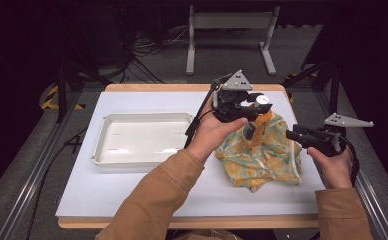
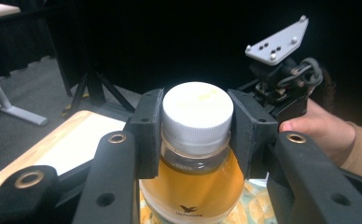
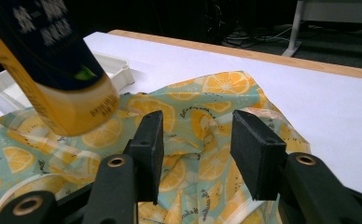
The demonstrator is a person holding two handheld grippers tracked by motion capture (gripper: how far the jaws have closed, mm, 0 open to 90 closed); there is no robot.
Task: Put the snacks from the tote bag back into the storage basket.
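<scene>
A clear bottle (image 1: 257,125) of amber drink with a white cap (image 2: 197,109) and a dark label hangs tilted over a crumpled cloth bag (image 1: 262,152) printed with lemon slices. My left gripper (image 1: 254,102) is shut on the bottle's neck just under the cap, its pads (image 2: 149,128) pressed on both sides. The bottle's base (image 3: 76,112) hovers just above the bag (image 3: 207,121). My right gripper (image 3: 198,140) stands open above the bag's near side, nothing between its pads; in the high view it (image 1: 294,135) sits at the bag's right edge.
A white shallow tray (image 1: 102,145) lies on the left half of the white mat (image 1: 132,190). The wooden table edge (image 1: 182,222) runs along the front. A grey metal stand (image 1: 229,22) and cables are on the floor beyond the table.
</scene>
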